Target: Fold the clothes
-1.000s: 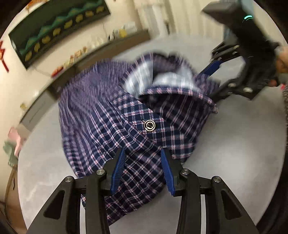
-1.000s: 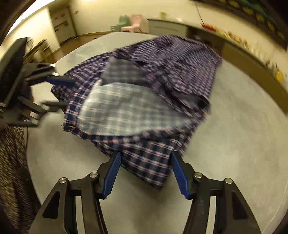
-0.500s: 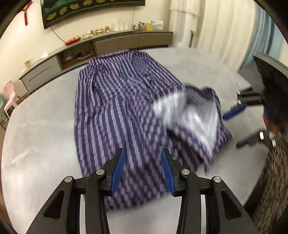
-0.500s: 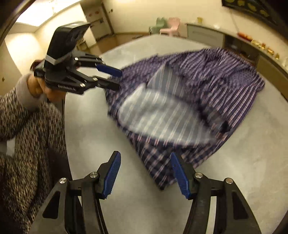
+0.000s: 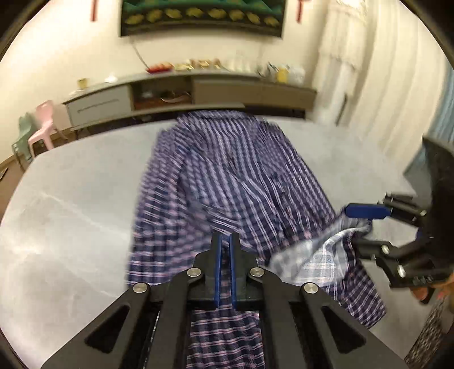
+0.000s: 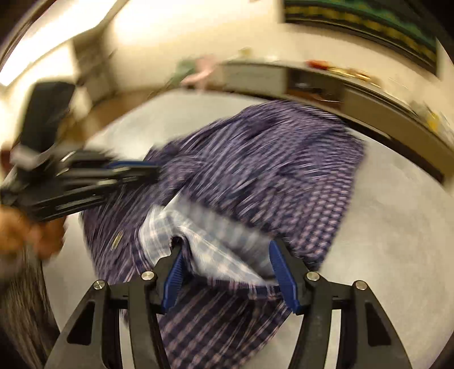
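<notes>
Change: left gripper (image 5: 224, 249), spread w/ shirt cloth between its jaws a sec ago, now has jaws pressed together, pinching a fold of the shirt (image 5: 227, 181) at its near edge.
Left gripper, other view: seen from right wrist cam as a blurred black frame (image 6: 154, 171) w/ tips at the shirt's left side; grip itself not readable there.
Right gripper: jaws spread (image 6: 231, 272), same width as before; pale inner side of cloth (image 6: 210, 241) lies between them. Whether the pads press on it cannot be told; blur heavy.
Right gripper, left cam: upper blue pad (image 5: 366, 211) sits at the turned-back pale corner of the shirt.
View shift: both cams framed differently than half a sec ago; both frames motion-smeared, so hands judged to be on the move.
Meaning for task: one corner secured, 2nd not yet. Judged step: getting hold of near hem/corners ahead of a lift or spread-out. Fold proper not begun; shirt lies rumpled, part turned inside out.
Shirt location: on grey table (image 5: 71, 215), running from near edge to far side, toward the sideboard (image 5: 193, 90).
Count, garments: 1 plaid shirt, navy/pink.
Count, grippers: 2.
Count, tables: 1.
Count, small chairs: 2 at left bkgd, pink (image 5: 42, 127) and green (image 5: 21, 139).
Count, wall panels: 1 dark (image 5: 201, 17).
Risk (judged): single-point pull may drag cloth sideways.
</notes>
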The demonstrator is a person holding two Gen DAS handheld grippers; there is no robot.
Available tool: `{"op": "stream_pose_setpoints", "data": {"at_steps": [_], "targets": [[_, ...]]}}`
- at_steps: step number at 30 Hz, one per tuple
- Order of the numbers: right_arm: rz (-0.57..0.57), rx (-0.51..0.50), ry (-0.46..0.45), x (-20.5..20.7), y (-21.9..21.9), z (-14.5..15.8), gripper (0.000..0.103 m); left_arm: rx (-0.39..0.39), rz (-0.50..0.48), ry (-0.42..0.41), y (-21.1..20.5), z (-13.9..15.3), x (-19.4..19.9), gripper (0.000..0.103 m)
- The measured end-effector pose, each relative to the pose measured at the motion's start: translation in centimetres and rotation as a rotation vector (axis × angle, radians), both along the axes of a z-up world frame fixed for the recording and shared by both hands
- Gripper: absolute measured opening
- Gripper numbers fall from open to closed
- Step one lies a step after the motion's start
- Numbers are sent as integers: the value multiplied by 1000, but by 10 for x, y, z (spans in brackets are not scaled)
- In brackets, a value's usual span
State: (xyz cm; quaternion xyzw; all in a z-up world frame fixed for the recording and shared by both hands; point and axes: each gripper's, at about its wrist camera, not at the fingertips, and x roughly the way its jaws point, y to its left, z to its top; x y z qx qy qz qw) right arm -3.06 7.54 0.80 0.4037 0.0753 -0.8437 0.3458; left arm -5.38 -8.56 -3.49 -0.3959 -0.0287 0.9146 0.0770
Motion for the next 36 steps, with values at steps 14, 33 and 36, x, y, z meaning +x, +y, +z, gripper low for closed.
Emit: {"op": "stream_pose_setpoints", "data": {"at_steps": [14, 33, 36], "targets": [[151, 37, 1, 32, -12, 35, 61, -18, -110, -67, 34, -13, -5, 36], [41, 207, 28, -50, -101, -23, 37, 88, -130, 26, 22, 7, 3, 0], [-98, 191, -36, -77, -92, -37, 37, 49, -177, -65, 41, -18, -9, 10]]}}
